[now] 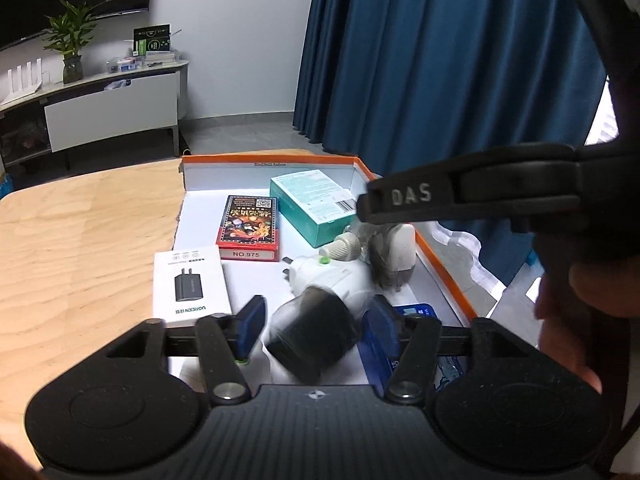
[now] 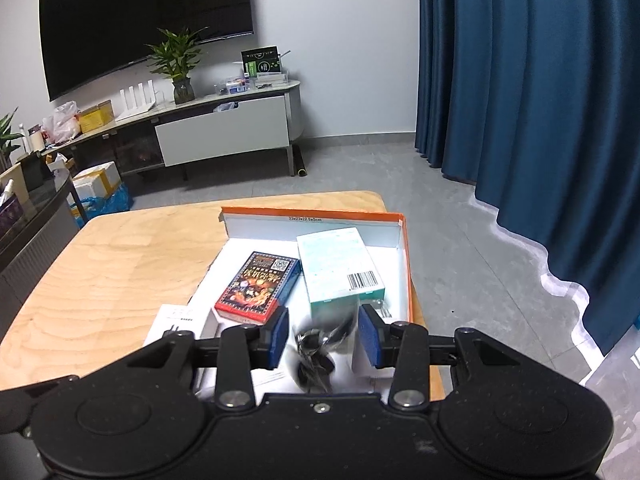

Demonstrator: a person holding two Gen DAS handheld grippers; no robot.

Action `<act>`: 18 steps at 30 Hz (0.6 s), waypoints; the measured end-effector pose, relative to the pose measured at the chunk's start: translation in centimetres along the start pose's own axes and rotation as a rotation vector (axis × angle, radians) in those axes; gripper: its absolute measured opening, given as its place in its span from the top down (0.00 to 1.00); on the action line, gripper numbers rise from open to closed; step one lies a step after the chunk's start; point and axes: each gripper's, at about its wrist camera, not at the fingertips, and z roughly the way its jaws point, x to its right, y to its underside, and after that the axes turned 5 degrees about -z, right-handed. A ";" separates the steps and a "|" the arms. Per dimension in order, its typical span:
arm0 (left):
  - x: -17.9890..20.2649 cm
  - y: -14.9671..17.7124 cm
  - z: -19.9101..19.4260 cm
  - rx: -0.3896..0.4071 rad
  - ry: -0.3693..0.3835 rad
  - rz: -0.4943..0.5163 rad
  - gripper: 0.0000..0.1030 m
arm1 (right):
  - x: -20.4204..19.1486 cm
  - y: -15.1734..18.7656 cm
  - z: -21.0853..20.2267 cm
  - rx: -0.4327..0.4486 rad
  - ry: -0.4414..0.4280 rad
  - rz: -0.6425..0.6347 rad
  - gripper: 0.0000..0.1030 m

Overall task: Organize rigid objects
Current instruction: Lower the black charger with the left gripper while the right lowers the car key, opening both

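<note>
An orange-rimmed white box (image 1: pixel 436 258) (image 2: pixel 406 264) lies on the wooden table. In it are a teal carton (image 1: pixel 316 204) (image 2: pixel 340 264), a red card pack (image 1: pixel 250 226) (image 2: pixel 258 286), white plugs (image 1: pixel 332 276) and a white adapter (image 1: pixel 394 258). My left gripper (image 1: pixel 314 326) is open, with a blurred black charger (image 1: pixel 314 336) loose between its fingers. My right gripper (image 2: pixel 322 334) is open over a blurred dark object (image 2: pixel 316 350) I cannot identify. The right gripper's body crosses the left wrist view at the right.
A white charger box (image 1: pixel 190 286) (image 2: pixel 174 322) lies at the tray's left edge. Bare wooden table (image 1: pixel 80 240) (image 2: pixel 120 272) extends left. A blue card (image 1: pixel 416 312) lies at the tray's near right. Blue curtain (image 2: pixel 540 100) hangs right; a TV cabinet (image 2: pixel 224 128) stands beyond.
</note>
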 end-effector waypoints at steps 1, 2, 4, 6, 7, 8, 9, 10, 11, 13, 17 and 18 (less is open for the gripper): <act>0.0 0.0 0.0 0.001 0.003 -0.003 0.32 | 0.1 -0.1 0.1 0.000 -0.005 0.006 0.42; 0.0 0.0 -0.2 0.002 -0.001 -0.004 0.31 | 0.2 -0.1 0.0 0.004 -0.008 0.012 0.42; 0.0 -0.2 -0.5 0.004 -0.019 -0.004 0.23 | 0.3 -0.1 -0.7 0.016 -0.002 0.014 0.42; -0.1 -0.5 -1.1 0.009 -0.040 -0.020 0.12 | 0.2 -0.1 -1.8 0.036 0.008 0.017 0.37; -0.2 -0.7 -1.6 0.016 -0.049 -0.029 0.06 | 0.2 -0.1 -2.6 0.050 0.014 0.019 0.35; -0.2 -0.9 -2.1 0.026 -0.062 -0.035 0.04 | 0.1 -0.2 -3.3 0.063 0.018 0.019 0.31; -0.1 -1.1 -2.6 0.036 -0.077 -0.034 0.00 | 0.1 -0.2 -4.1 0.074 0.021 0.017 0.29; 0.0 -1.2 -3.2 0.042 -0.094 -0.033 0.00 | 0.2 -0.2 -5.1 0.085 0.025 0.016 0.28; 0.1 -1.4 -3.9 0.044 -0.112 -0.036 0.00 | 0.2 -0.2 -5.9 0.095 0.028 0.015 0.27; 0.0 -1.7 -4.9 0.037 -0.124 -0.048 0.00 | 0.3 -0.2 -7.7 0.105 0.020 0.022 0.20; -0.2 -1.5 -6.9 0.025 -0.154 -0.074 0.00 | 0.6 0.4 -10.3 0.098 0.009 0.038 0.18; -0.2 -1.3 -7.2 0.025 -0.163 -0.067 0.00 | 0.4 0.8 -10.7 0.088 0.022 0.026 0.18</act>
